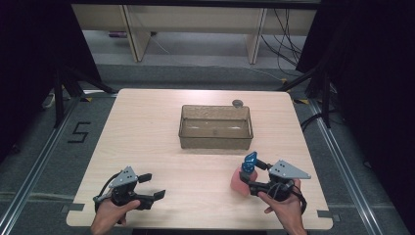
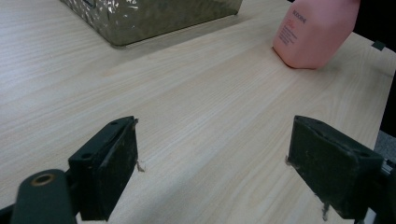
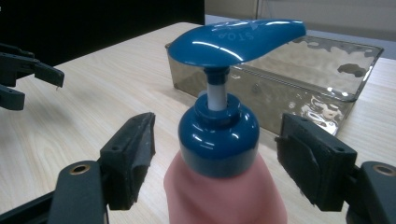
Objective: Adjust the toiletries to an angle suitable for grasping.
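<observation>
Pale wood-grain tabletop (image 1: pixel 147 147) carried one landmark, a smoked translucent rectangular plastic bin (image 1: pixel 215 127), sitting empty as far as could be seen. Nearer the person than the bin and off toward its right end stood a pink plastic pump bottle with a blue collar and blue dispenser head (image 1: pixel 244 176), upright, well apart from the bin wall. Right gripper (image 1: pixel 250 177) was at the bottle: in the right gripper view its jaws stood spread, one on each side of the blue collar (image 3: pixel 218 140), neither pad touching yet. Left gripper (image 1: pixel 152 187) idled nearer the person than the bin's left end, jaws likewise spread over bare wood, holding nothing. Judgement: step in hand was the grasp on the bottle, presumably for transfer to the bin. To do it well, closure should land on the collar or the shoulder just below, not on the thin white stem (image 3: pixel 215 95), which looked liable to slip or depress; jaws centred so the bottle is not nudged over. Bottle notes: soft-edged pink body (image 2: pixel 313 32) with small printed lettering, too small to read; glossy blue head (image 3: pixel 236 42) embossed "STOP", nozzle pointing toward the bin.
</observation>
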`<state>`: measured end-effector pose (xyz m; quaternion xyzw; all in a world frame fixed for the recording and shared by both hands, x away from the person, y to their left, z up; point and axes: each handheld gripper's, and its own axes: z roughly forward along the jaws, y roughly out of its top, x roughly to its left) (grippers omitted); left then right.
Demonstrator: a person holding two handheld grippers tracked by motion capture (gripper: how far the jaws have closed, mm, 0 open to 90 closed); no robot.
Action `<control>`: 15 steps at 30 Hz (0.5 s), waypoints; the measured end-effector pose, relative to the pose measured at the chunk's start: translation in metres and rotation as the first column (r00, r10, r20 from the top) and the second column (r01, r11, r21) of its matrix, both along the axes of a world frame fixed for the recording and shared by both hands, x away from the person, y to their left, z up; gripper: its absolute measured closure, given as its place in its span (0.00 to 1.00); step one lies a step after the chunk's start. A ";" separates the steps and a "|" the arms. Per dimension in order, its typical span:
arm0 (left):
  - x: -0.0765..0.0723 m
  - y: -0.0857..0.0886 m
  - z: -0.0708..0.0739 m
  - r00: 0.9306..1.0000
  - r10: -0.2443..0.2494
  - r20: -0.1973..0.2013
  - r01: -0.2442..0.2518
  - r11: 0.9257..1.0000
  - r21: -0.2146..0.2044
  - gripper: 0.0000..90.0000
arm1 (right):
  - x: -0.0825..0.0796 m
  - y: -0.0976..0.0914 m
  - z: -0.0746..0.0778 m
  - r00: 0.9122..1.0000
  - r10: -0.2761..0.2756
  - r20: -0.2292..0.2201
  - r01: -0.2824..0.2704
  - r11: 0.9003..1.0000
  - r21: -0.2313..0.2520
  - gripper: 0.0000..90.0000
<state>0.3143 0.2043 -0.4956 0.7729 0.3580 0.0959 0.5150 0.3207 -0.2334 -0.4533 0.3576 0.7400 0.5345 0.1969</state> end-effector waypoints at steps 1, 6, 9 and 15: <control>0.000 0.000 0.000 1.000 0.000 0.000 0.000 1.000 0.001 0.17 | 0.003 0.000 0.000 1.000 0.015 0.002 -0.015 1.000 -0.014 0.33; 0.001 -0.002 0.001 1.000 0.002 -0.003 -0.002 1.000 -0.005 0.17 | 0.005 0.004 -0.001 1.000 0.021 -0.009 -0.021 1.000 -0.005 0.34; 0.001 -0.004 0.001 1.000 -0.014 0.000 0.014 1.000 0.002 0.17 | 0.007 0.003 -0.001 1.000 0.020 0.016 -0.020 0.999 -0.025 0.35; 0.001 -0.004 0.001 1.000 -0.015 0.001 0.015 1.000 0.003 0.17 | 0.009 0.006 -0.001 0.999 0.036 0.000 -0.036 0.999 -0.012 0.37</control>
